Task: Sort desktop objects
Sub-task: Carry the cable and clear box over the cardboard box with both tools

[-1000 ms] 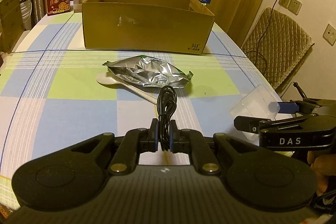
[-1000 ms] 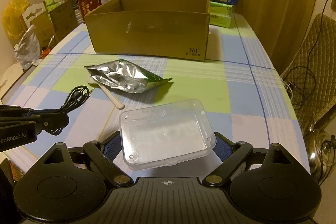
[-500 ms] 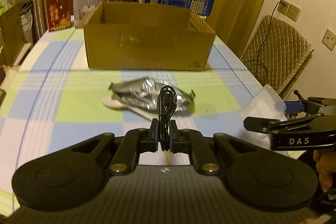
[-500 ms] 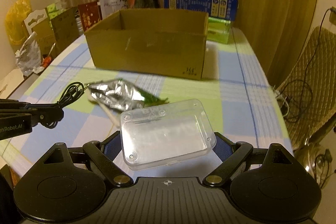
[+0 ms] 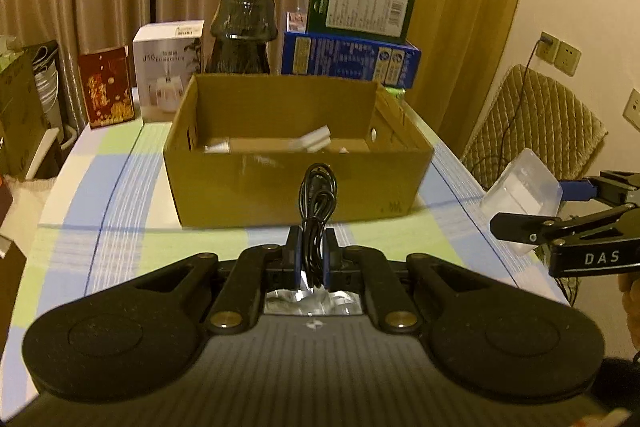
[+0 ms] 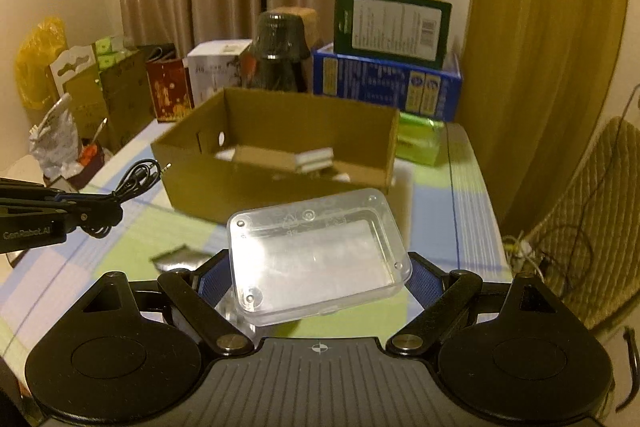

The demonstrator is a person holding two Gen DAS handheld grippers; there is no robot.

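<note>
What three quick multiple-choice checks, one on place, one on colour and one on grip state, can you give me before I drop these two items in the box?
1. Where is the foil packet lying?
A. inside the cardboard box
B. on the tablecloth in front of the box
C. on the chair

2. What colour is the coiled cable?
A. white
B. red
C. black

3. What is the state of the right gripper?
A. shut on the clear plastic case
B. open and empty
C. shut on a spoon

Answers:
1 B: the right wrist view shows the packet on the checked tablecloth, nearer than the cardboard box.
2 C: the cable pinched in the left gripper is black in both views.
3 A: the clear plastic case sits clamped between the blue pads, off the table.
</note>
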